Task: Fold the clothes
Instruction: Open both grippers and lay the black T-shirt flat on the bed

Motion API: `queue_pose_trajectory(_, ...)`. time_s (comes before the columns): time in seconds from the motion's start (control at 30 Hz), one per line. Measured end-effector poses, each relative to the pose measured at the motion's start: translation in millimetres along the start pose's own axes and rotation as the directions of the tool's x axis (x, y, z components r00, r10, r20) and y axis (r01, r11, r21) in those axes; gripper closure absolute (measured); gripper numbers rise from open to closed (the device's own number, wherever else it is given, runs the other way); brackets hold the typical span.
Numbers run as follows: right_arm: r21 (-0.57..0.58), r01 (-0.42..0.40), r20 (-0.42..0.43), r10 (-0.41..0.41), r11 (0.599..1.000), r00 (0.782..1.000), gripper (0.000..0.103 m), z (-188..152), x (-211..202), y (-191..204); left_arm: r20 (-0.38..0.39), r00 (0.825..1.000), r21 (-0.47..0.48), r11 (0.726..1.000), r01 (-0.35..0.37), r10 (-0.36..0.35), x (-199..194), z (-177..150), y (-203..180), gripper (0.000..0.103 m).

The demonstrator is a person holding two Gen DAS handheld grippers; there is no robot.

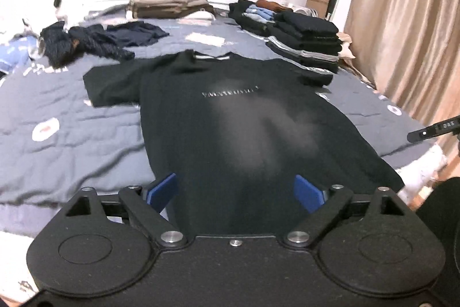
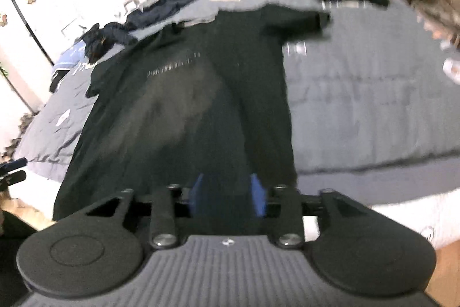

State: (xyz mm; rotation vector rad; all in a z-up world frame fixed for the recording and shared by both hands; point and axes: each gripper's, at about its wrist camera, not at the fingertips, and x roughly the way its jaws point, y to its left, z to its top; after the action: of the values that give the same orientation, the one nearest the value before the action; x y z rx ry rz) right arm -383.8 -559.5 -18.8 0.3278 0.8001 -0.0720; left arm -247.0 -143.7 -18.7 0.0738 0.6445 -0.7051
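A black T-shirt (image 1: 230, 120) lies flat on the grey-blue quilt (image 1: 72, 105), collar far from me, both sleeves spread, pale lettering across the chest. Its hem hangs over the bed's near edge, just beyond my left gripper (image 1: 235, 192). That gripper stands wide open, blue pads (image 1: 161, 192) far apart, with nothing pinched. In the right wrist view the same T-shirt (image 2: 187, 105) runs away from my right gripper (image 2: 227, 193), which is over the hem near the shirt's right side. Its jaws are partly apart and open, no cloth gripped between the blue pads (image 2: 258, 196).
Stacks of folded dark clothes (image 1: 307, 39) stand at the back right of the bed. Loose navy garments (image 1: 86, 42) lie at the back left, and folded brown items (image 1: 169, 6) by the headboard. A beige curtain (image 1: 402, 19) hangs along the right side.
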Motion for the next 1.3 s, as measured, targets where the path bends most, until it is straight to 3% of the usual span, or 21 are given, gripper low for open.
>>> queue_pose_trajectory(0.07, -0.012, 0.005, 0.032, -0.005, 1.0, 0.999, 0.059, -1.9, 1.1, 16.6, -0.02, 1.0, -0.013, 1.0, -0.002, 0.002, 4.2, 4.8, -8.8, 0.014)
queue_pose_trajectory(0.13, -0.007, -0.008, 0.04, 0.008, 1.0, 0.999, 0.057, -2.8, 3.4, 28.5, -0.007, 1.0, -0.019, 1.0, 0.005, -0.005, 3.4, 8.3, -15.4, 0.005)
queue_pose_trajectory(0.27, -0.005, -0.022, 0.037, 0.022, 1.0, 0.999, 0.054, -2.6, 8.7, 49.4, 0.034, 0.999, 0.001, 1.0, 0.004, -0.004, -0.3, 16.1, -31.8, 0.0)
queue_pose_trajectory(0.47, 0.006, 0.023, 0.058, -0.023, 1.0, 0.998, 0.051, -2.0, 5.3, 71.3, 0.053, 0.998, 0.044, 0.998, -0.045, 0.043, -1.8, 26.0, -53.0, 0.0)
queue_pose_trajectory(0.63, 0.004, 0.054, 0.07, -0.054, 0.999, 0.996, 0.05, -4.7, -4.6, 83.1, 0.049, 0.998, 0.03, 0.999, -0.042, 0.041, -3.9, 26.0, -57.5, 0.0)
queue_pose_trajectory(1.03, -0.021, 0.049, 0.046, -0.048, 0.999, 0.998, 0.049, -6.8, -19.1, 94.1, -0.008, 0.998, 0.033, 0.997, -0.068, 0.069, -8.9, 14.5, -61.2, 0.0)
queue_pose_trajectory(1.3, -0.035, 0.041, 0.041, -0.039, 0.999, 0.998, 0.049, -13.2, -21.9, 96.4, -0.038, 0.991, 0.062, 0.99, -0.127, 0.13, -11.5, 9.5, -67.7, 0.0)
